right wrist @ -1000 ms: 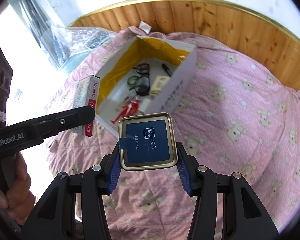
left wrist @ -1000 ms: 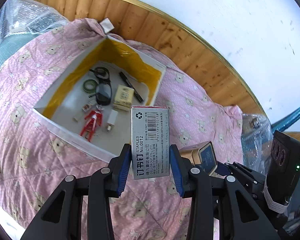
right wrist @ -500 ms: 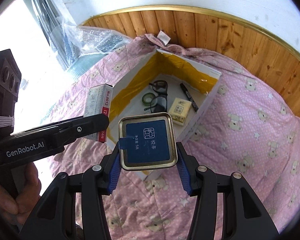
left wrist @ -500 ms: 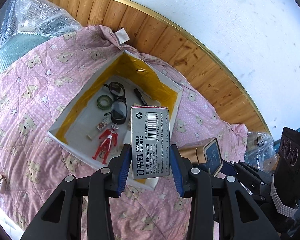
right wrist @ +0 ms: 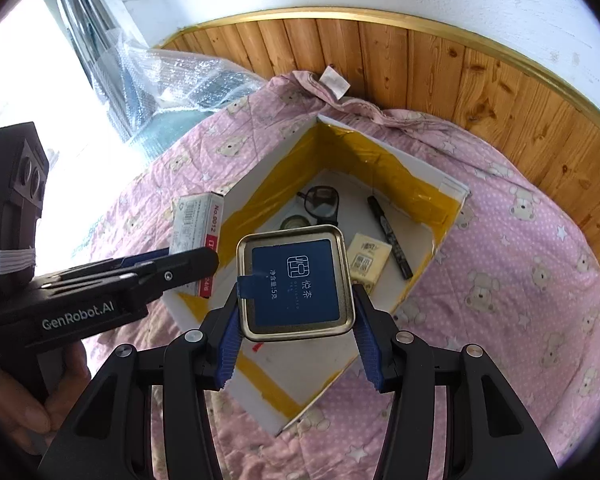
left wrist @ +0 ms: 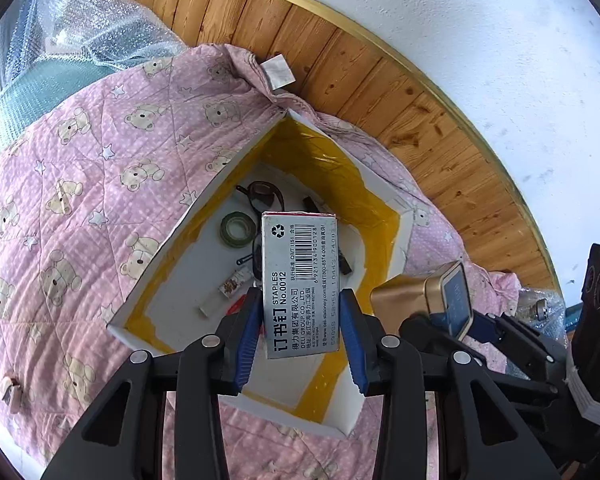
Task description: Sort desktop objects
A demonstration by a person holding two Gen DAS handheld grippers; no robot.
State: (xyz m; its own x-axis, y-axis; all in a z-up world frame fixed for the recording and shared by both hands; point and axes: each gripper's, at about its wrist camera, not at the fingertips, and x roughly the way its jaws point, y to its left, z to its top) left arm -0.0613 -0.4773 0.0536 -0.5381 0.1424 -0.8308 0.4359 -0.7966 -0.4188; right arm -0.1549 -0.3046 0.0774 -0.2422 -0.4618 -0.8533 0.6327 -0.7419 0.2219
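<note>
My left gripper is shut on a grey staples box, held over the open white box with yellow tape lining. The same staples box shows at the left of the right wrist view, above the white box's near-left wall. My right gripper is shut on a gold tea tin with a blue lid label, held above the box's near part. That tin appears to the right in the left wrist view. Inside the box lie glasses, a tape roll, a black marker and a pale yellow pack.
A pink bear-print quilt covers the surface under the box. Bubble wrap lies at the far left. A wooden panel and white wall stand behind. A hand holds the left gripper's handle.
Both grippers have moved forward with their loads, and the white box now lies directly under the staples box and the tin. Neither grip has changed.
</note>
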